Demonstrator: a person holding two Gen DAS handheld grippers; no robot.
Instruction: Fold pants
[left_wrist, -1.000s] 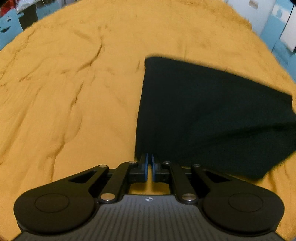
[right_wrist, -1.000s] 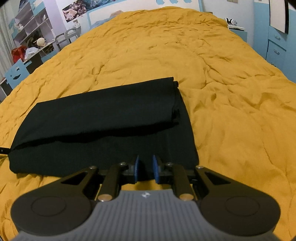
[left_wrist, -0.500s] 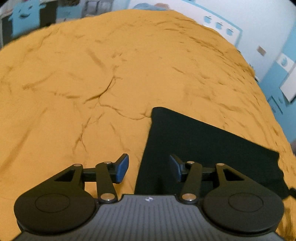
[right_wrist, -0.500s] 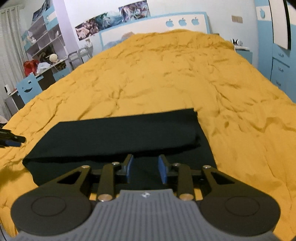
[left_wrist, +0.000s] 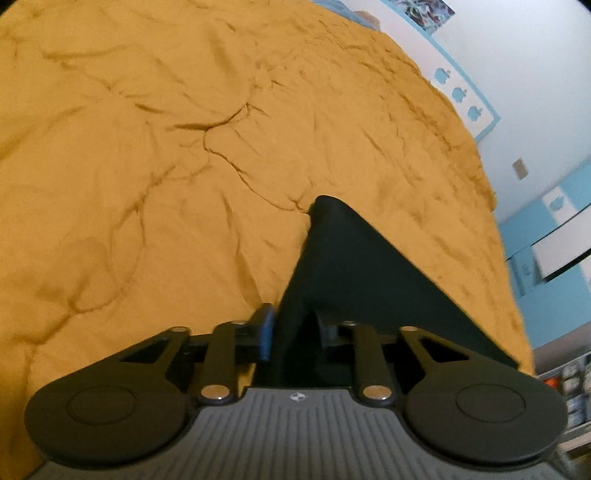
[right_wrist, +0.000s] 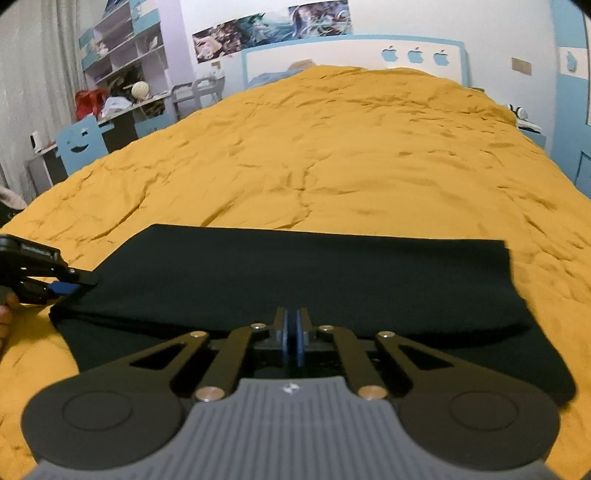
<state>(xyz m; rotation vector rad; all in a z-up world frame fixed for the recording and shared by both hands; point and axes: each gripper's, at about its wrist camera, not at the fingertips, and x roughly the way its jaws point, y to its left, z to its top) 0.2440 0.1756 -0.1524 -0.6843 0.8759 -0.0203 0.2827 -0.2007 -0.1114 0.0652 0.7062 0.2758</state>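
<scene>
**op:** Bedroom setup, big mustard quilt (right_wrist: 369, 155) on the bed, shelves and a desk off at 10 o'clock. Pants (right_wrist: 295, 280) are black, already doubled over, lying across the near end of the quilt, right in front of me.

**reply:** what are the grippers doing?

**op:** Left gripper (left_wrist: 291, 328) has just been closing, and the pants' left edge is bunched up between its pads, so I'd call that grasping the cloth. From the right cam you can see it (right_wrist: 64, 286) biting in at 9 o'clock. Right gripper (right_wrist: 291, 334) has just clamped fully together at the near edge, around 6 o'clock. Can't really tell if it's caught any fabric, black on black.

**reply:** so which step?

**op:** Looks like gripping for another fold. Next I'd need both ends lifted together and carried across evenly so the layers don't slide. If the right one is empty, I'd re-grab first.
</scene>
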